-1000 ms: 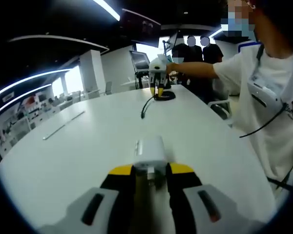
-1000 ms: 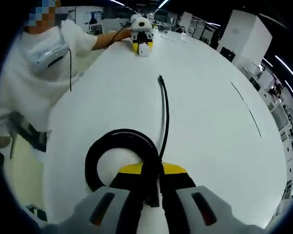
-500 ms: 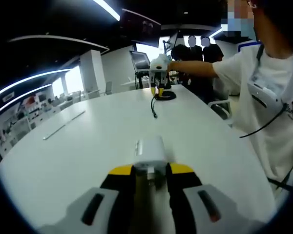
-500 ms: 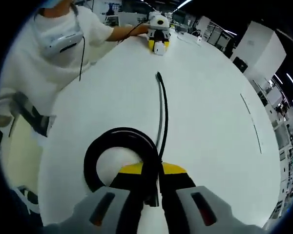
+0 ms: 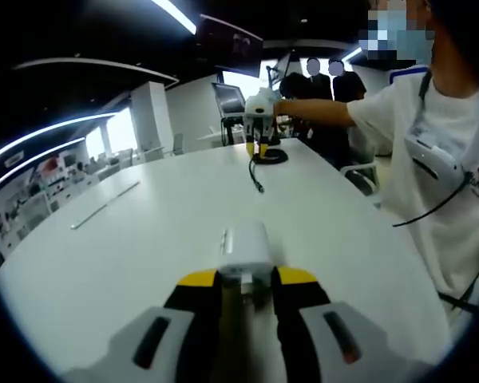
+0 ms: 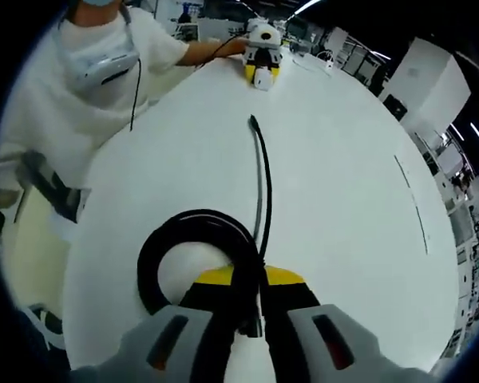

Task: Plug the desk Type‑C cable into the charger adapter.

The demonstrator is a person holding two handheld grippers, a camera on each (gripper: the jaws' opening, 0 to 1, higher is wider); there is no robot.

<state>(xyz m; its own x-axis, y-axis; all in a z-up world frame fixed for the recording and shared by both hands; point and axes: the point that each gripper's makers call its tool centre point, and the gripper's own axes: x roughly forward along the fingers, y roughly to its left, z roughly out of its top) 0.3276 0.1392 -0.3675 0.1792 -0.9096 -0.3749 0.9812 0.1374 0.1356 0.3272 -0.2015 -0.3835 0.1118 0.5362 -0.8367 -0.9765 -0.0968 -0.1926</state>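
In the left gripper view my left gripper is shut on a white charger adapter, which rests low over the white table. Far across the table, my right gripper holds a coiled black Type‑C cable, its free end lying toward me. In the right gripper view my right gripper is shut on the black cable beside its coil. The cable's straight run ends in a plug pointing at the distant left gripper and adapter.
A person in a white shirt stands along the table's edge, an arm reaching to each gripper. A thin strip lies on the table. Other people stand beyond the far end, with a white pillar behind.
The cable's free end has swung over and straightened, so that it now points more directly at the adapter. The left gripper and adapter have stayed still.
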